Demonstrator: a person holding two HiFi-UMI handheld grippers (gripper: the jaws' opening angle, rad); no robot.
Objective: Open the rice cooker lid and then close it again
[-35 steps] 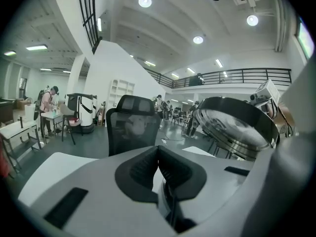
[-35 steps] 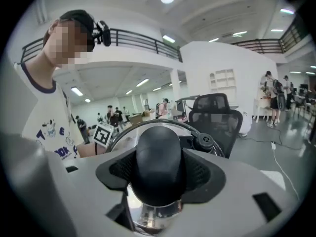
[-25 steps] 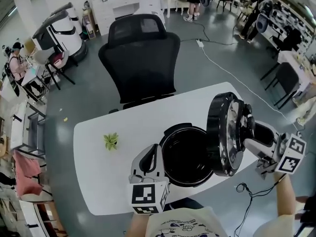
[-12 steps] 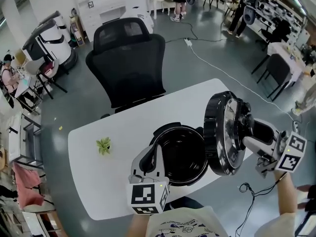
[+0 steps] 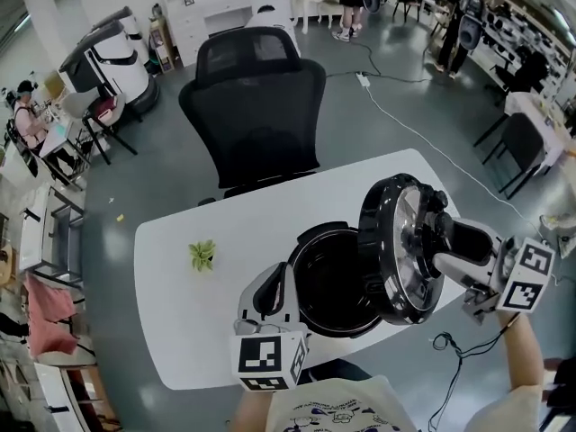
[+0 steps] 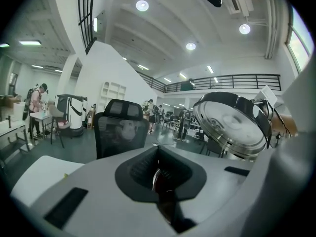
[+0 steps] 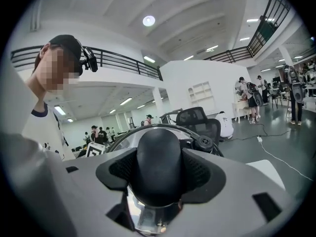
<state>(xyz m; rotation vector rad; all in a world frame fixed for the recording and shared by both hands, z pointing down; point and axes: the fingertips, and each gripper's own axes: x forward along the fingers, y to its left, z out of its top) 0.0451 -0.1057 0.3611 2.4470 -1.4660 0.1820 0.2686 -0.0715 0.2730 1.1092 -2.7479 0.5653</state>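
The black rice cooker [image 5: 310, 241] stands open on the white table [image 5: 180, 322]. Its round lid [image 5: 396, 250] is tilted over the pot's right side, with the shiny inner plate facing the pot. My right gripper [image 5: 447, 234] is shut on the lid's black handle [image 7: 158, 152], which fills the gap between its pads in the right gripper view. My left gripper [image 5: 274, 291] sits at the cooker's left front, shut on the thin dark rim [image 6: 159, 179]. In the left gripper view the lid [image 6: 232, 125] hangs at the upper right.
A small green plant [image 5: 202, 256] sits on the table's left part. A black office chair [image 5: 256, 106] stands behind the table. A cable [image 5: 450, 345] lies on the floor at the right. Desks, chairs and people are farther off.
The lid has swung down and left toward the pot, with my right gripper following on its handle. The left gripper has stayed at the cooker's rim.
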